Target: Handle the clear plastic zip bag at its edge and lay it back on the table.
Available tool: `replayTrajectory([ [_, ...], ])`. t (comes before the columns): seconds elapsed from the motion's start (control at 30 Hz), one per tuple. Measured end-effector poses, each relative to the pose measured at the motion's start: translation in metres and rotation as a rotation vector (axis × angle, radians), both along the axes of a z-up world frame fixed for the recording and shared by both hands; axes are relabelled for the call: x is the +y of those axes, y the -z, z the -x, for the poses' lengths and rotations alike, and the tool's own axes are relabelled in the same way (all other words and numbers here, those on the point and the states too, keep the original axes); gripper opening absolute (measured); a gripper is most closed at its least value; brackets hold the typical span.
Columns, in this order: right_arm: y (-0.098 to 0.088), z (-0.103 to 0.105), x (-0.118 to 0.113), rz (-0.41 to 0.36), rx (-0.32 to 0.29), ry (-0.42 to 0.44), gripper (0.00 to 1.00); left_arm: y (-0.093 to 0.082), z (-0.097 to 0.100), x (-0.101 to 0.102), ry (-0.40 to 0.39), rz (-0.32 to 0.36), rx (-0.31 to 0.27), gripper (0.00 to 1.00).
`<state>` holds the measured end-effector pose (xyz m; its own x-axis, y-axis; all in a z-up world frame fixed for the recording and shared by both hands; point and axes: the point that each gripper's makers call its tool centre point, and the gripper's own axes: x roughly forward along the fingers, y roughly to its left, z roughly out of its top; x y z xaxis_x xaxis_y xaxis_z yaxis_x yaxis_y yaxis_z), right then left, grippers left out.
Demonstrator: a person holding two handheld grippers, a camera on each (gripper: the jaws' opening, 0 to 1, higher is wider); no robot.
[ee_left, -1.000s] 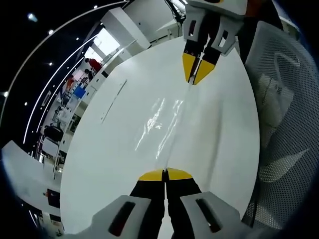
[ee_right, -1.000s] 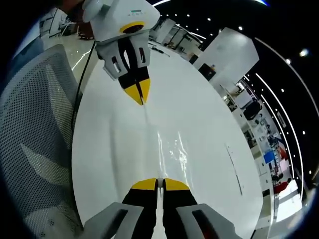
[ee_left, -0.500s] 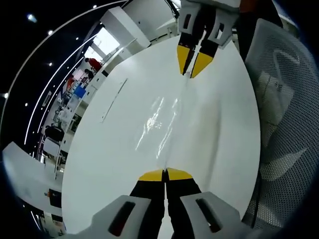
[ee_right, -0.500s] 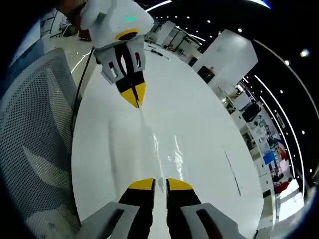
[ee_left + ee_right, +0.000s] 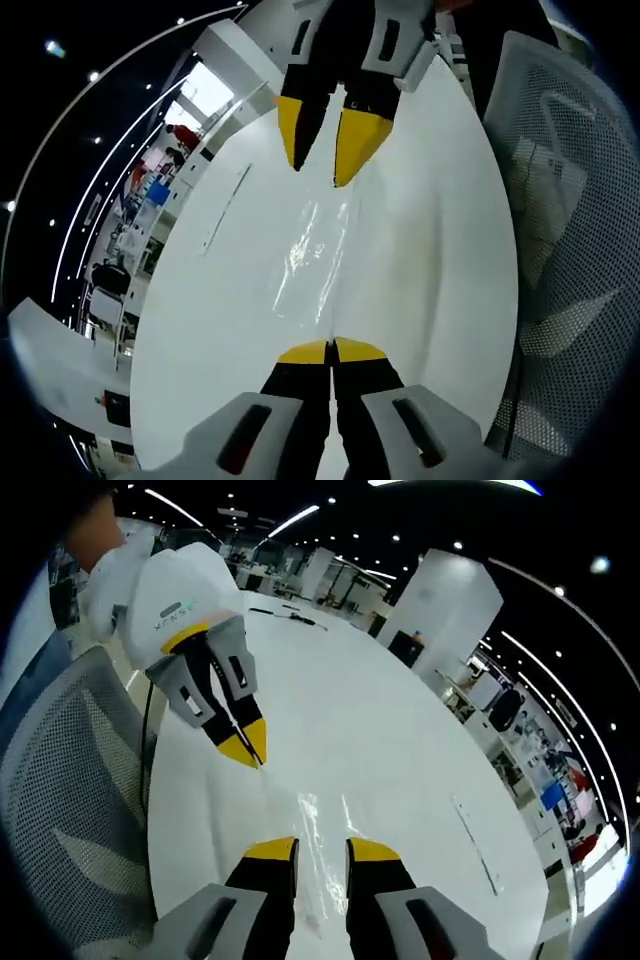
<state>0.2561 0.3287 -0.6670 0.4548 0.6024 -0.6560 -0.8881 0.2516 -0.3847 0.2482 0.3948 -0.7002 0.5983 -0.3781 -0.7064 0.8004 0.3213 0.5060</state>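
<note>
Both grippers face each other across my white table [image 5: 430, 220]. My left gripper [image 5: 331, 350] is pinched on the near edge of the clear zip bag [image 5: 312, 255], which lies flat toward twelve o'clock. My right gripper [image 5: 321, 848] is spread, off the bag's far edge.

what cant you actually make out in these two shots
- Bag edges: clear film on white table, outline lost in glare, left gripper view.
- Whether the left claw pinches the bag: its shut tips cover the spot.
- Right claw view: bag corners too faint.
</note>
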Motion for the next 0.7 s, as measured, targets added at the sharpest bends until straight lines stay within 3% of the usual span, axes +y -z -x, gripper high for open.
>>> replayTrajectory([
  [0.17,0.012,0.006,0.003,0.055,0.006,-0.028,0.14,-0.003,-0.001,0.001,-0.001,0.002,-0.007,0.0],
  [0.47,0.022,0.007,-0.001,0.081,0.032,-0.012,0.12,-0.003,0.002,0.001,-0.001,0.007,-0.001,0.0],
  [0.7,0.029,0.014,0.0,0.1,0.056,-0.017,0.0,-0.005,0.0,-0.002,-0.014,0.041,0.0,0.0],
])
